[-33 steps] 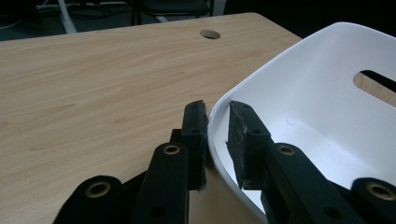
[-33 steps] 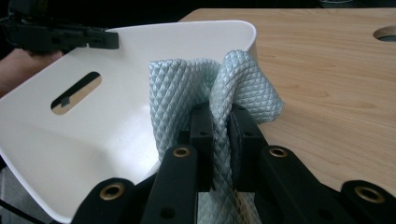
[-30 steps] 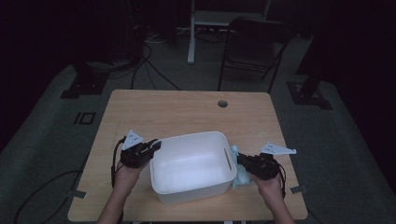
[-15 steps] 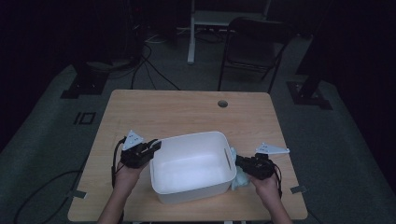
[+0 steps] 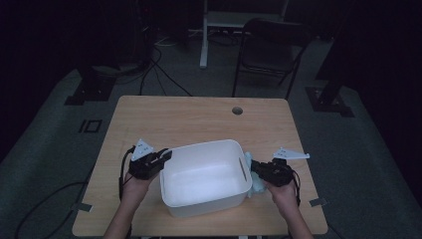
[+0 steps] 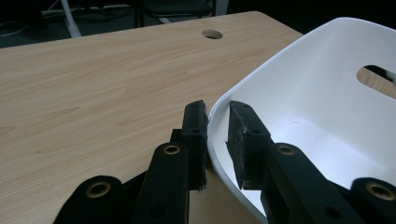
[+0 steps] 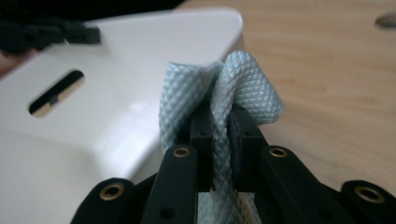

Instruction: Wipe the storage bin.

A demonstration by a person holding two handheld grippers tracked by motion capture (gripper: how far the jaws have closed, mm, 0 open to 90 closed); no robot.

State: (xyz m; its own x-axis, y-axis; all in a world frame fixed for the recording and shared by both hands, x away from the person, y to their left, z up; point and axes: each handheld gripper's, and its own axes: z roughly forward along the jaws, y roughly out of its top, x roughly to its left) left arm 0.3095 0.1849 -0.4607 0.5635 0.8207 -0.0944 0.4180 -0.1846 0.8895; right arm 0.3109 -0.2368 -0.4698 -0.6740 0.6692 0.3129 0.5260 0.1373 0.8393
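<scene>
While a white rectangular plastic tub [image 5: 205, 177] sits at the near edge of the pale wooden bench [image 5: 199, 119], tongs flank it.
Left tongs [image 6: 215, 135] straddle its rim, jaws apart; right tongs [image 7: 219, 133] are clamped on a pale blue quilted cloth [image 7: 243, 88] just beside its slotted wall. Bare bench lies beyond.

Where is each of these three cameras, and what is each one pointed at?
High view: above the person's side, looking forward and down at the wooden table; both forearms show.
Left gripper view: rides the left tool, jaws astride the white tub rim.
Right gripper view: rides the right tool, shut on a pale blue cloth.
All share the tub.
</scene>
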